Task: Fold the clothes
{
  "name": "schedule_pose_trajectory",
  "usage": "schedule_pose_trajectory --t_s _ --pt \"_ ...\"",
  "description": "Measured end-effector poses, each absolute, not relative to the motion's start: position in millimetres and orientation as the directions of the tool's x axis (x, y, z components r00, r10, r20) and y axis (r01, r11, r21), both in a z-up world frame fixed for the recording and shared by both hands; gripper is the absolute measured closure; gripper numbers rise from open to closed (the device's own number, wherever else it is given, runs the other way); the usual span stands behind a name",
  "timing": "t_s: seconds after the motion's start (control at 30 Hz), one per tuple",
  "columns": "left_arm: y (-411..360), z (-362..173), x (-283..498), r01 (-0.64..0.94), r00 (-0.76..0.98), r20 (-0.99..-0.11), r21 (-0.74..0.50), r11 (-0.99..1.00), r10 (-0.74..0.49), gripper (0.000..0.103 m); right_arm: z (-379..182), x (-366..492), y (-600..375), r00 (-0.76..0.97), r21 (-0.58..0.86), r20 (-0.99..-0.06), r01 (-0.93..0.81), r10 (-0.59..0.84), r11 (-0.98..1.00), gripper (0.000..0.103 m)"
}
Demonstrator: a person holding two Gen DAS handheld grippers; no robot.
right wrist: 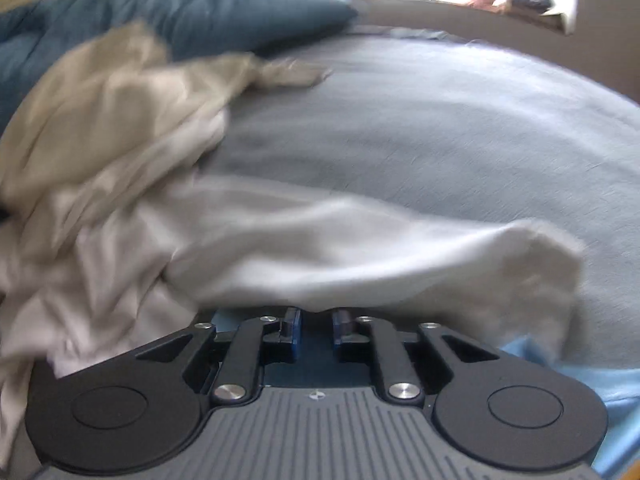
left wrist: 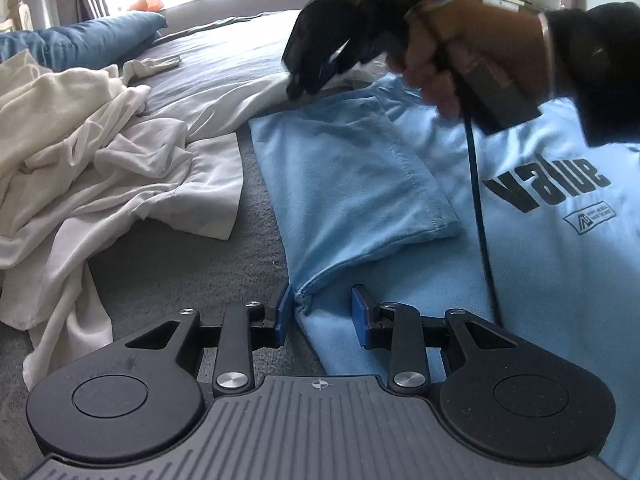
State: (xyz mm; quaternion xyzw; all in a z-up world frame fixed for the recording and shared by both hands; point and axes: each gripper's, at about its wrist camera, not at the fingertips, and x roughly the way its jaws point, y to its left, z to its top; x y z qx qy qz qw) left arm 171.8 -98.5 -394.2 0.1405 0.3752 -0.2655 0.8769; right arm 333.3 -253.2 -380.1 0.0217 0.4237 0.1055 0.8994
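Room on the bed
The far bed (right wrist: pixel 440 128) is bare; a white clothes pile (left wrist: pixel 80 152) blocks the left side.

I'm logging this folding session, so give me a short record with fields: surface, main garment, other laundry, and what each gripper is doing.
surface: bed with grey sheet
main garment: light blue T-shirt lying flat, sleeve folded onto the body, print reading "value"
other laundry: crumpled white clothes beside it; blue pillow behind
left gripper: open, jaws either side of the shirt's armpit edge
right gripper: jaws apart at the far edge of the shirt near white fabric; view blurred, nothing visibly pinched
right hand: holds the gripper handle
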Motion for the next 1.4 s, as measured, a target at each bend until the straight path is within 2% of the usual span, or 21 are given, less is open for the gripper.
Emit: schedule_pose_trajectory --t_s 0.17,0.33,0.4,0.7,0.83,0.9,0.97,1.03,1.27,1.4 --pt "-97 -395 172 0.562 0.580 -0.730 0.038 0.826 -0.361 0.071 -379 341 -255 0.623 0.176 -0.749 -0.140 0.225 0.974 0.086" --pt "-98 -394 167 0.573 0.590 -0.722 0.060 0.817 -0.361 0.071 -377 349 -256 0.627 0.224 -0.740 -0.109 0.242 0.968 0.090" --pt "-98 -393 167 0.578 0.590 -0.721 0.063 0.814 -0.363 0.071 -376 350 -257 0.626 0.241 -0.739 -0.098 0.248 0.966 0.085" --pt "-84 -352 164 0.597 0.617 -0.652 0.023 0.802 -0.441 0.071 -362 281 -269 0.512 0.255 -0.814 -0.108 0.274 0.961 0.084" --pt "-109 -360 172 0.664 0.552 -0.685 0.016 0.748 -0.475 0.070 -356 251 -275 0.458 0.261 -0.842 -0.112 0.283 0.959 0.084" --pt "-117 -374 180 0.663 0.496 -0.744 -0.010 0.749 -0.448 0.070 -352 235 -278 0.431 0.265 -0.855 -0.114 0.288 0.958 0.084" --pt "-117 -383 182 0.656 0.484 -0.759 -0.016 0.755 -0.436 0.070 -366 225 -274 0.407 0.254 -0.872 -0.099 0.273 0.962 0.084" --pt "-114 -378 179 0.654 0.494 -0.751 -0.011 0.756 -0.438 0.070 -376 213 -274 0.444 0.251 -0.858 -0.072 0.257 0.965 0.086" --pt "-119 -351 179 0.595 0.542 -0.731 -0.014 0.803 -0.415 0.069 -350 185 -309 0.538 0.324 -0.801 0.022 0.262 0.946 0.084" --pt "-149 -340 171 0.571 0.547 -0.735 -0.023 0.820 -0.402 0.068 -339 155 -364 0.565 0.342 -0.791 0.093 0.233 0.935 0.077"
